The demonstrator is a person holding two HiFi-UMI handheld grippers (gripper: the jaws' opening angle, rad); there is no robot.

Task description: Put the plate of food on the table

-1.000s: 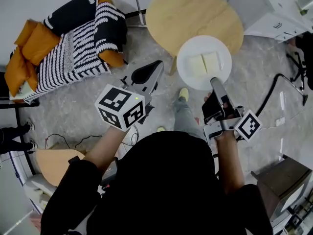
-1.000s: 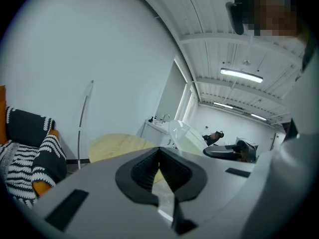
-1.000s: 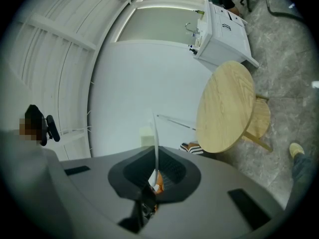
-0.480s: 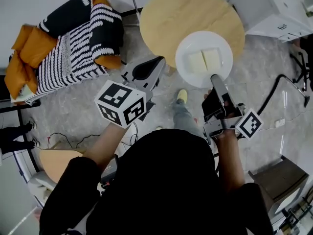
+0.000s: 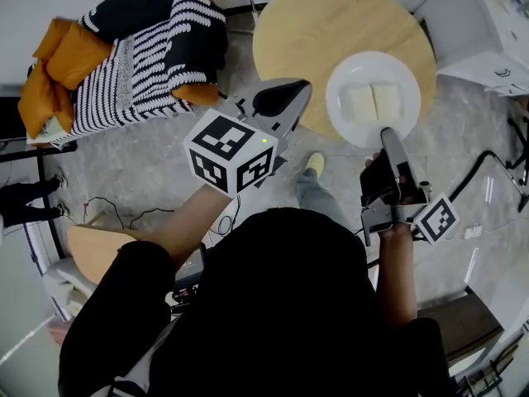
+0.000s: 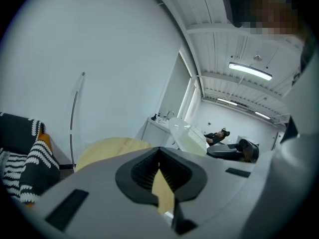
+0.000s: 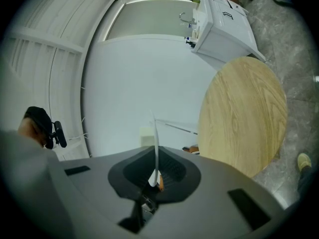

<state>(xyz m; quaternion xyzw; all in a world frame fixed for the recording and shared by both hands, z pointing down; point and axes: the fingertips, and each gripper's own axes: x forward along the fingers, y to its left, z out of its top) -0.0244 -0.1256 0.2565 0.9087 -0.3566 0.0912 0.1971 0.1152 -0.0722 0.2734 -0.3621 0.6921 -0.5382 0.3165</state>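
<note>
A white plate [image 5: 374, 98] with two pale slabs of food [image 5: 372, 102] hangs level over the near right edge of the round wooden table [image 5: 331, 31]. My right gripper [image 5: 388, 141] is shut on the plate's near rim. In the right gripper view the plate [image 7: 155, 143] shows edge-on between the jaws, with the table [image 7: 244, 113] to the right. My left gripper [image 5: 281, 102] is shut and holds nothing, hovering left of the plate by the table's near edge. From the left gripper view I see the table [image 6: 109, 147] and the plate [image 6: 187, 133] to its right.
A seat with a black-and-white striped blanket [image 5: 132, 64] and orange cushions [image 5: 50, 81] stands left of the table. A white cabinet [image 5: 488, 31] is at the right, with cables [image 5: 483, 172] on the floor. The person's yellow shoe [image 5: 312, 164] is below the table's edge.
The head view has shifted, so everything sits further right in the picture. The plate overlaps the table's edge a little more. Both grippers keep their poses.
</note>
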